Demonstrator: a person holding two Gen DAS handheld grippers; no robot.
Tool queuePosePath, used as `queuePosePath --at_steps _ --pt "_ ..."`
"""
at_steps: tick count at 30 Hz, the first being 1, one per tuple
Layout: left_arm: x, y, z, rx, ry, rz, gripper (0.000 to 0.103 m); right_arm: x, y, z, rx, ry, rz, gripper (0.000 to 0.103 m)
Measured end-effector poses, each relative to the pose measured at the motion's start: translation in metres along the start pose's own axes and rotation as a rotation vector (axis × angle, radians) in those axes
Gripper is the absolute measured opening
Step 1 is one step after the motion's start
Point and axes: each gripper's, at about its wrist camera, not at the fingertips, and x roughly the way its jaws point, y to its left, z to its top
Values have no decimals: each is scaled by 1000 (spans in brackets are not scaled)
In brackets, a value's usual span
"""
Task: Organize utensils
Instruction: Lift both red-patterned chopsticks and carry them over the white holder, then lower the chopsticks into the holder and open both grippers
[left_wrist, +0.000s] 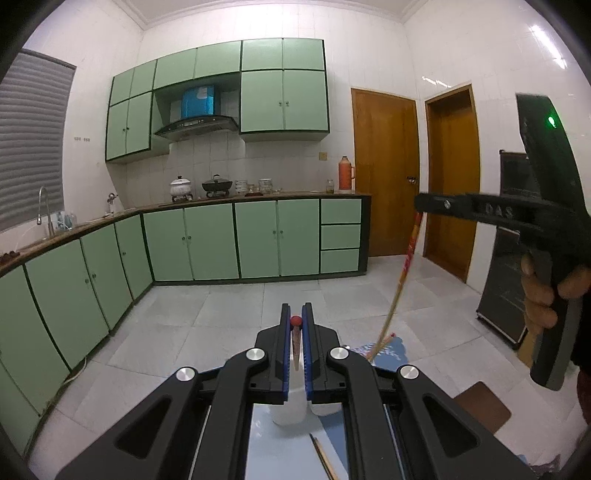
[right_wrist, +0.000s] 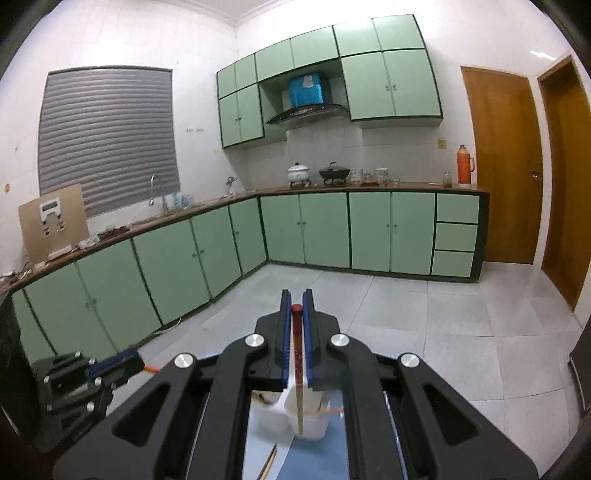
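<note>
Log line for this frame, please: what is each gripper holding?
left gripper: shut on chopstick | right gripper: shut on red-tipped chopstick | white containers: below | spare chopsticks: on surface

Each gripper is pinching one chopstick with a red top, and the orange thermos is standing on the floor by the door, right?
Almost. The left gripper and right gripper are each shut on a red-topped chopstick, but the orange thermos isn't on the floor. The right wrist view shows it standing on the countertop, at the end nearest the wooden door.
</note>
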Motion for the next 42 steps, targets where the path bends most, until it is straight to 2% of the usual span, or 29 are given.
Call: queuePosePath --at_steps 7,12,15,19,22,24,25,27,33,36,42 --pt "48 7 -8 8 65 7 6 54 -16 -14 1 -8 -34 5" --pt "79 11 -22 -1 117 5 6 84 -22 -39 14 54 -30 5" --pt "93 13 -33 -10 151 2 6 93 -22 -57 11 108 -16 10" --pt "95 16 -39 -34 161 9 12 85 -21 -67 15 111 -23 11" --pt "85 17 -39 -43 139 19 26 72 -26 -69 40 94 -31 22" --pt "75 16 -38 -48 115 25 38 58 -28 -72 52 77 -35 33" --pt "69 16 -37 -49 102 29 40 49 -29 -74 57 66 -36 36" --pt "58 15 -39 -51 82 34 49 34 -30 -79 63 46 -47 53" --pt "15 7 -62 -67 22 72 68 -16 -22 -112 59 6 -81 83" --pt "-2 5 -85 -82 23 97 72 -37 -19 -136 66 6 -97 89" --pt "-17 6 -128 -119 81 106 75 -60 -8 -181 75 51 -126 92"
